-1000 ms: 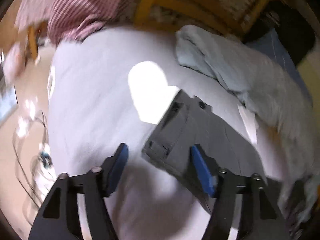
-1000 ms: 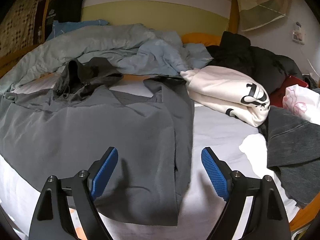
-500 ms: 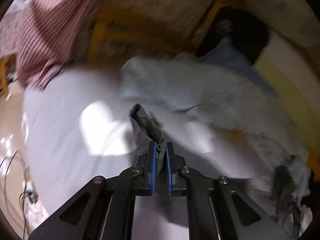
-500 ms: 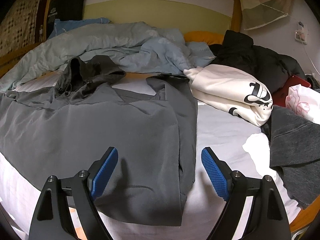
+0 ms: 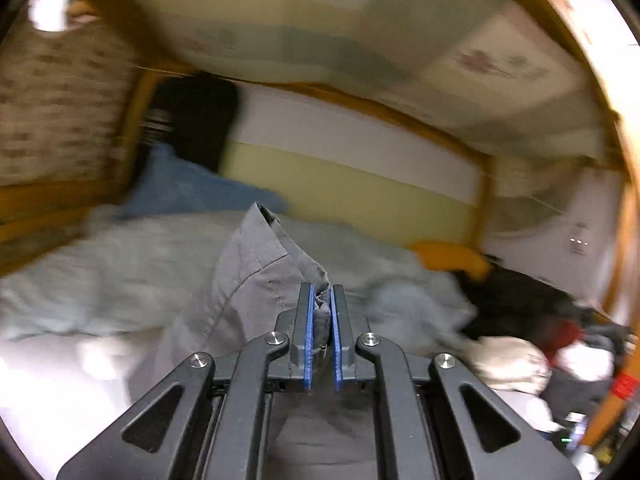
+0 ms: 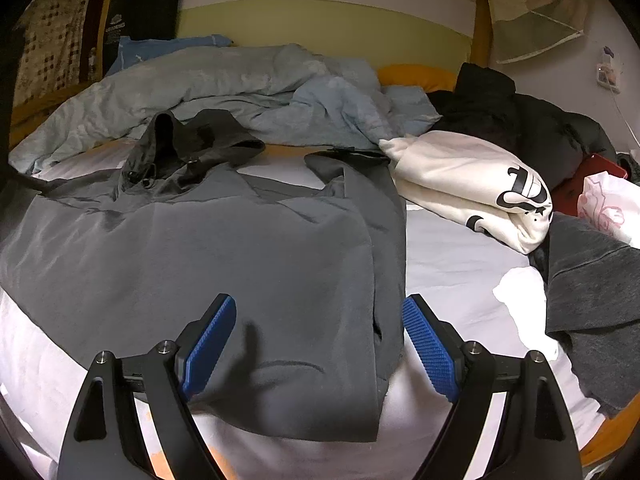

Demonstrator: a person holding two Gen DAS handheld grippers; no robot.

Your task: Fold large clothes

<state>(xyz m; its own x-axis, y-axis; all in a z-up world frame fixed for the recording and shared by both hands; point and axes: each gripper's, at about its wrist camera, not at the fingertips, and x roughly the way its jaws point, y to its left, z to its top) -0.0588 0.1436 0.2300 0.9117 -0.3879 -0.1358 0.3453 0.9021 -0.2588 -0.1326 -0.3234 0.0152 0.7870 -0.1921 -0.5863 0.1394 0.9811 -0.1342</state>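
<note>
The left claw (image 5: 321,308) is clamped on a bunched fold of the grey jacket (image 5: 256,280), with cloth squeezed between its blue pads (image 5: 308,320). The cuff end of that sleeve stands up above the claw, lifted off the bed; the left view is blurred.

The right claw (image 6: 318,344) stands wide apart over the jacket's near hem, nothing between its pads (image 6: 212,340). In the right view the jacket (image 6: 224,248) lies spread flat on the white sheet (image 6: 448,264), one sleeve running up its right edge and the hood (image 6: 188,148) crumpled at the far end.

Just right of the jacket lies a folded white top (image 6: 472,184) with a black print, and a dark grey garment (image 6: 592,292) near the bed's right edge. Behind them are a pale blue duvet (image 6: 224,80), a black coat (image 6: 520,116) and an orange pillow (image 6: 416,76) against the wall.
</note>
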